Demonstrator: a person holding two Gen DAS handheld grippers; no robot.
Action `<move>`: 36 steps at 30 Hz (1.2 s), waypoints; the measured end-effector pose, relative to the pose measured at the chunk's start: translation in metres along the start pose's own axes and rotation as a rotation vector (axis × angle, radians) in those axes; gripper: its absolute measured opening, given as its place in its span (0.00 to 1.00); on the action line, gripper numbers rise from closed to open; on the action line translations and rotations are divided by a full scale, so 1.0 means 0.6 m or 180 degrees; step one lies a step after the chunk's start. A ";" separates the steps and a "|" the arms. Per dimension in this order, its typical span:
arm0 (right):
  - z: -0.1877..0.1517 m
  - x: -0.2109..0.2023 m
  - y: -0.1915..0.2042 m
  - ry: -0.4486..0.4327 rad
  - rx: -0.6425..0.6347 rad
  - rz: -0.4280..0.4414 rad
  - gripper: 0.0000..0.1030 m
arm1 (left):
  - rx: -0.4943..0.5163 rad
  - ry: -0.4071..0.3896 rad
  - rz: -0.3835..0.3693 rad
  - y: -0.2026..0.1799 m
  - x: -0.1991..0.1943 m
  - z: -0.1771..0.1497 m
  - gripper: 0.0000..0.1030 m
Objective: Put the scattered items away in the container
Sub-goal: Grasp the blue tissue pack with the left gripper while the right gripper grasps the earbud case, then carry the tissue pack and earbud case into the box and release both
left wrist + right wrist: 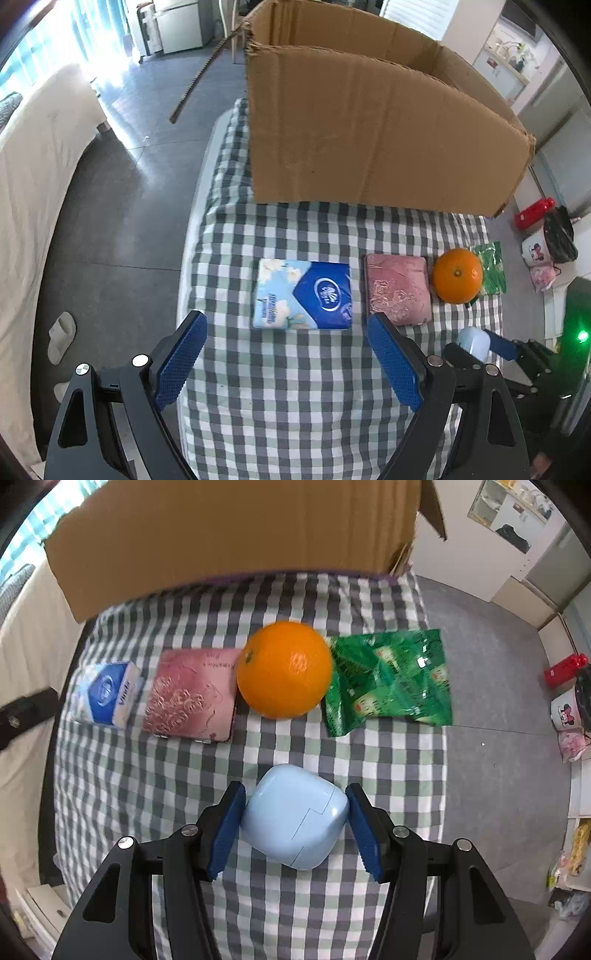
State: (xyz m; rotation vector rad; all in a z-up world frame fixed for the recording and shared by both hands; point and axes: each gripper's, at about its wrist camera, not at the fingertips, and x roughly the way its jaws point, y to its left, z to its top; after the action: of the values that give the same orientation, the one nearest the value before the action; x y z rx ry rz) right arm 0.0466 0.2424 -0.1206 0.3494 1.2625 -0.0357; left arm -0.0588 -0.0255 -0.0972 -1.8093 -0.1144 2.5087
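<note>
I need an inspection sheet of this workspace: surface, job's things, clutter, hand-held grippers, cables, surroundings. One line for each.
Surface: checked cloth over the table.
Job's things: tissue pack, pink pouch, orange and green packet lie in a row before the cardboard box; the light blue case lies nearer.
Clutter: nothing seen on the cloth.
Hand-held grippers: left hand-held gripper open, above bare cloth; right hand-held gripper has its pads at both sides of the case, contact uncertain.
Cables: nothing seen.
Surroundings: grey floor, red bottle, bags, cabinets.
</note>
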 end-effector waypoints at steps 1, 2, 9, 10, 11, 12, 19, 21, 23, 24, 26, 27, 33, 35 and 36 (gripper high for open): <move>0.000 -0.004 -0.001 -0.0012 -0.0008 0.0005 0.55 | 0.0014 0.0004 -0.0015 -0.004 0.005 -0.001 0.88; 0.000 -0.009 -0.001 -0.0027 -0.0020 0.0010 0.55 | 0.0030 0.0014 -0.0030 -0.007 0.011 -0.002 0.88; 0.001 -0.030 -0.009 -0.0100 -0.0011 0.0041 0.55 | 0.0173 -0.0028 0.0036 -0.029 0.074 0.004 0.88; 0.001 -0.032 -0.011 -0.0106 -0.0012 0.0047 0.55 | 0.0183 -0.0045 0.0064 -0.030 0.081 0.005 0.88; 0.002 -0.034 -0.014 -0.0111 -0.0012 0.0056 0.55 | 0.0193 -0.0053 0.0085 -0.031 0.088 0.007 0.88; 0.002 -0.037 -0.019 -0.0112 -0.0011 0.0068 0.54 | 0.0203 -0.0051 0.0102 -0.032 0.098 0.009 0.88; 0.016 -0.058 -0.042 -0.0100 -0.0021 0.0100 0.54 | 0.0217 -0.0041 0.0139 -0.035 0.121 0.006 0.88; 0.018 -0.063 -0.049 -0.0103 -0.0025 0.0112 0.55 | 0.0218 -0.0068 0.0159 -0.037 0.121 0.004 0.88; 0.021 -0.060 -0.051 -0.0109 -0.0025 0.0123 0.55 | 0.0182 -0.0072 0.0123 -0.035 0.120 0.002 0.80; 0.023 -0.060 -0.053 -0.0109 -0.0026 0.0133 0.55 | 0.0172 -0.0078 0.0126 -0.034 0.118 -0.004 0.72; 0.024 -0.059 -0.054 -0.0111 -0.0028 0.0143 0.55 | 0.0164 -0.0076 0.0080 -0.034 0.114 -0.009 0.72; 0.025 -0.059 -0.055 -0.0112 -0.0030 0.0146 0.55 | 0.0158 -0.0077 0.0047 -0.035 0.111 -0.013 0.72; 0.032 -0.064 -0.051 -0.0125 -0.0064 0.0175 0.55 | 0.0172 -0.0122 0.0064 -0.040 0.085 -0.019 0.72; 0.036 -0.066 -0.049 -0.0133 -0.0078 0.0191 0.55 | 0.0153 -0.0145 0.0069 -0.042 0.069 -0.009 0.72; 0.039 -0.069 -0.049 -0.0142 -0.0081 0.0195 0.55 | 0.0147 -0.0169 0.0080 -0.043 0.058 -0.006 0.72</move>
State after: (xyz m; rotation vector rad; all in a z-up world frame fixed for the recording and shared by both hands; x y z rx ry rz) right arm 0.0488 0.2013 -0.0830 0.3633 1.2064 0.0248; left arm -0.0665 0.0034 -0.1291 -1.7385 -0.0355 2.5548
